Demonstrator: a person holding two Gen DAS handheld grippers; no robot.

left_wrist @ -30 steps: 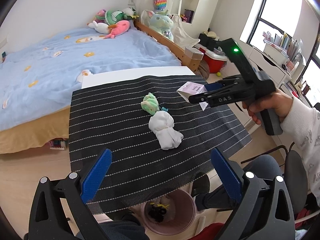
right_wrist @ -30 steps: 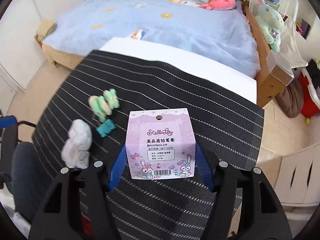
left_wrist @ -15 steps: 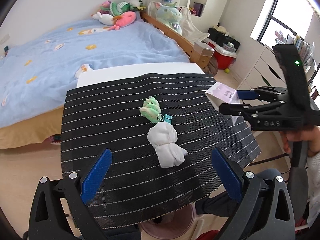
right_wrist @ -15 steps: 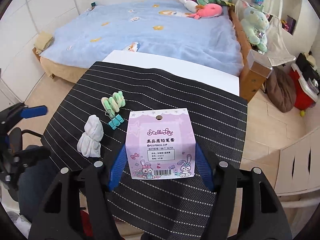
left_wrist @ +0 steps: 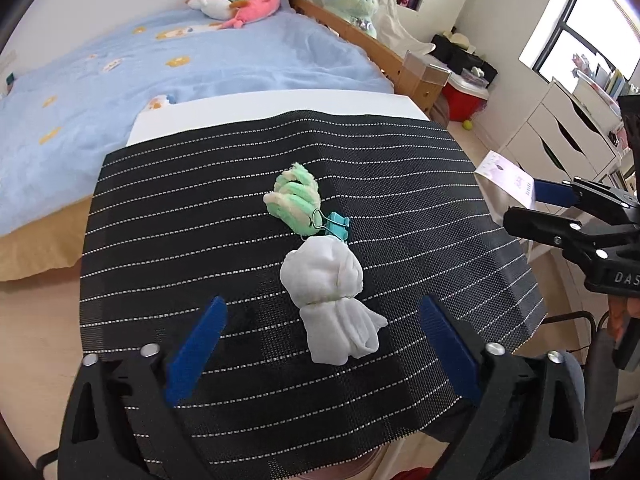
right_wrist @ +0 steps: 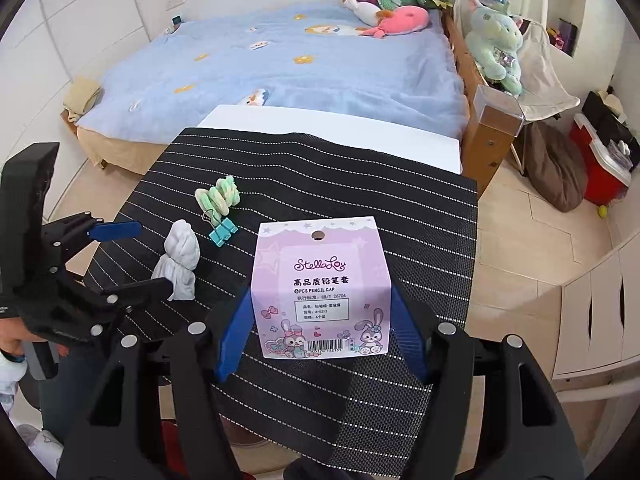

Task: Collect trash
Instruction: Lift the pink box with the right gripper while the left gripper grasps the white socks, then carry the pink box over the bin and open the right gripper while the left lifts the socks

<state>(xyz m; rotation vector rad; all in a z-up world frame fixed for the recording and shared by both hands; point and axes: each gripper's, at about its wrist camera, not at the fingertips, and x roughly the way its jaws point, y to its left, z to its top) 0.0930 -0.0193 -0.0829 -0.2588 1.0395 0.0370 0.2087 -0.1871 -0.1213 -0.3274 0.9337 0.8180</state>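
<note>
Blue pads on the left gripper (left_wrist: 320, 344) tilt steeply down over the near edge of the black striped mat (left_wrist: 200, 240). Its jaws have just been closing but stand well spread, nothing pinched. The crumpled white tissue wad (left_wrist: 332, 300) lies on the mat between and just beyond the 2 fingertips (left_wrist: 200, 336), touching neither. From the other side, a hand (right_wrist: 8, 340) shows at the picture's edge gripping this tool's handle.

Off to the right, the right gripper (right_wrist: 320, 312) also points down over the mat's right part, and its pads press on both sides of a pink-and-purple pencil cap package (right_wrist: 322, 288), which it holds upright and clear of the mat.

Just past the tissue, touching its far end, sits a teal binder clip (left_wrist: 336, 226), and against that a green and cream fuzzy twist (left_wrist: 294, 200). Whether the clip bites the twist I cannot tell.

Beyond the mat a strip of white tabletop (left_wrist: 260, 110) shows, then a bed with a light blue cover (left_wrist: 180, 68), and plush toys (left_wrist: 244, 0) at its far end.
</note>
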